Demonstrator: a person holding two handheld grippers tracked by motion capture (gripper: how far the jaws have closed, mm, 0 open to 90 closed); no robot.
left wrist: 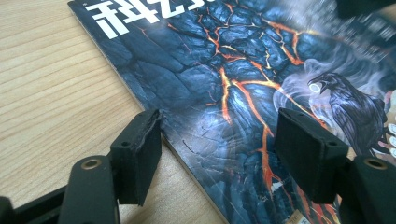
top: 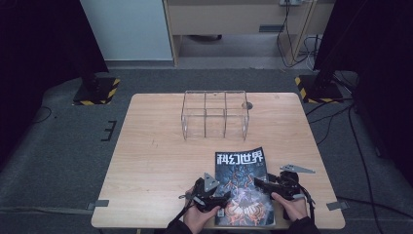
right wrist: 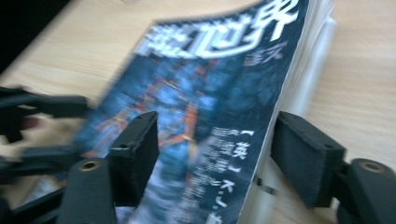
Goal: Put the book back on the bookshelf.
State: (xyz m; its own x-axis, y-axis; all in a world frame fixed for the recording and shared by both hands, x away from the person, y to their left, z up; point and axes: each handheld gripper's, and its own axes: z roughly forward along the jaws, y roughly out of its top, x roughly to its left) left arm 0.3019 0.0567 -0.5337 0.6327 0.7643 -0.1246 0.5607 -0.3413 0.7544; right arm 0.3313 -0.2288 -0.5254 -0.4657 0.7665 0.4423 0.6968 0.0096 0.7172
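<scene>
At the bench's (top: pixel 156 161) near edge, in front of the clear organizer (top: pixel 215 114), I bracket the magazine (top: pixel 241 187): left gripper (left wrist: pixel 217 156) and right gripper (right wrist: pixel 215 156) fingers apart, astride its 2 side edges. Next, I judge: squeeze and lift.

Right gripper view motion-blurred: magazine (right wrist: pixel 205 116) cover art and small print unreadable, left claw (right wrist: pixel 28 126) just a dark smear. Left gripper view crops the magazine (left wrist: pixel 243 93) title at top edge. High view: forearms cut off at bottom.
</scene>
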